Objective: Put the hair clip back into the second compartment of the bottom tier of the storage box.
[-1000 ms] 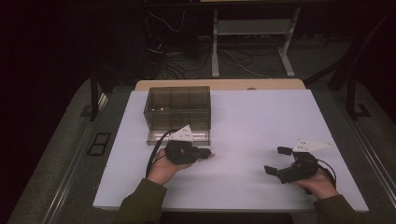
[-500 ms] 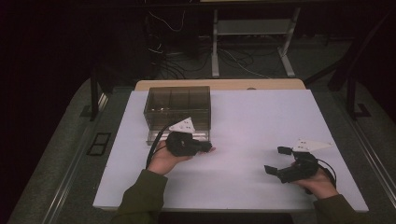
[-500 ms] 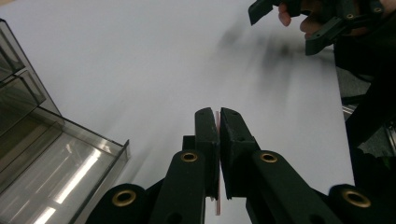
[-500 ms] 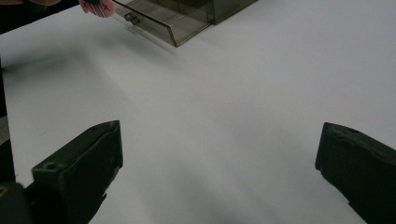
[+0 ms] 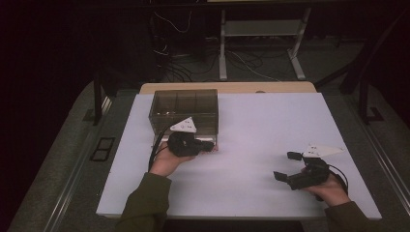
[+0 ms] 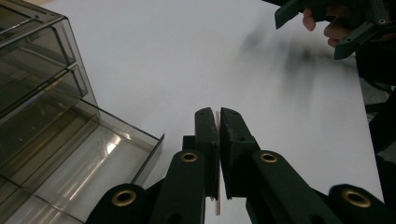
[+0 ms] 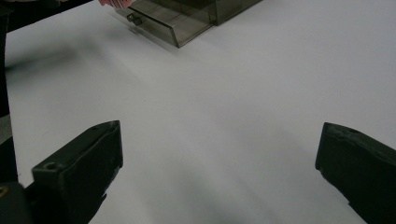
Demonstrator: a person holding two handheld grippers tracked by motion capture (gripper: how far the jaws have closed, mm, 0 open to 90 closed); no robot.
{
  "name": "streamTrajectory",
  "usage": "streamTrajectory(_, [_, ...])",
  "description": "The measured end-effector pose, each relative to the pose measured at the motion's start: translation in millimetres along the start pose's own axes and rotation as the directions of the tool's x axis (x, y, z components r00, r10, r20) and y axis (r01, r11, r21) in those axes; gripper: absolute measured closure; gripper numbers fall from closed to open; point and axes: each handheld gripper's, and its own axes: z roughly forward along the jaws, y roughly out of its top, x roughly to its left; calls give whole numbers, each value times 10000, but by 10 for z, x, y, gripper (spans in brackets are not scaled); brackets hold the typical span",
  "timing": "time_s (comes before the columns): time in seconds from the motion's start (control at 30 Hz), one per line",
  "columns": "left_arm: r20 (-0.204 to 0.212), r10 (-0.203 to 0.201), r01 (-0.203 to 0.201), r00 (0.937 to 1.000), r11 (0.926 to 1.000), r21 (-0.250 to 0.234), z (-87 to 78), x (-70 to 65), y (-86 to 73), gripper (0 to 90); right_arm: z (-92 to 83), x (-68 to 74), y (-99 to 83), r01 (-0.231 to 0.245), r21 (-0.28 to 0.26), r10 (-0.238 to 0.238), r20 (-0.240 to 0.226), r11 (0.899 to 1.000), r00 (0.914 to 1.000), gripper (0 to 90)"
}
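Left gripper (image 5: pixel 205 145) sits just in front of the smoky clear plastic drawer box (image 5: pixel 183 111), near its right front corner; person's left hand (image 5: pixel 167 162) holds it from below, olive sleeve (image 5: pixel 142 203) behind. In the left gripper view the left gripper (image 6: pixel 218 123) has its jaws nearly together, pinching a thin pink flat piece (image 6: pixel 217 140) edge-on between them; what the piece is cannot be told. A pink bit (image 5: pixel 216 148) shows at the jaw tips in the high view too. Just left of the jaws in that gripper view, a drawer (image 6: pixel 93 172) of the box is pulled out, open top, glossy translucent walls, looks empty; the stacked compartments (image 6: pixel 32 70) of the box rise beyond it. White triangular plate (image 5: pixel 183 125) on top of the gripper, black cable curling down to the wrist.

Table top (image 5: pixel 261 135) is a matte white sheet, bare between the two hands, nothing blocking.

Right gripper (image 5: pixel 285 166) lies well apart from the box, near the right front of the sheet, held by the right hand (image 5: pixel 331 186), white plate (image 5: pixel 321 151) on top. Right gripper (image 7: pixel 219 158) jaws are spread wide, nothing between them, hard black plastic blocks. Far off in that view the open drawer (image 7: pixel 168 21) with a small knob (image 7: pixel 134 19) shows, pink bit (image 7: pixel 112 3) at the top edge.
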Motion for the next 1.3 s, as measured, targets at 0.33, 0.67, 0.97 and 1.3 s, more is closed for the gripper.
streamTrajectory(0.33, [-434,-103,93,9990,9997,-219,-85,58,9,856,1,-3,0,23,2,-23,-12,10000,10000,2])
streamTrajectory(0.67, [-1055,-409,365,9936,9984,-436,-192,157,-28,856,-2,-3,-1,21,12,-20,-5,10000,10000,2])
streamTrajectory(0.97, [-1703,-718,602,9828,9956,-725,-290,247,-85,856,-5,-3,-2,29,-6,-29,4,10000,10000,2])
streamTrajectory(1.3, [-2219,-1027,840,9696,9922,-921,-384,340,-162,856,-10,-3,-3,46,-22,-46,2,10000,10000,2])
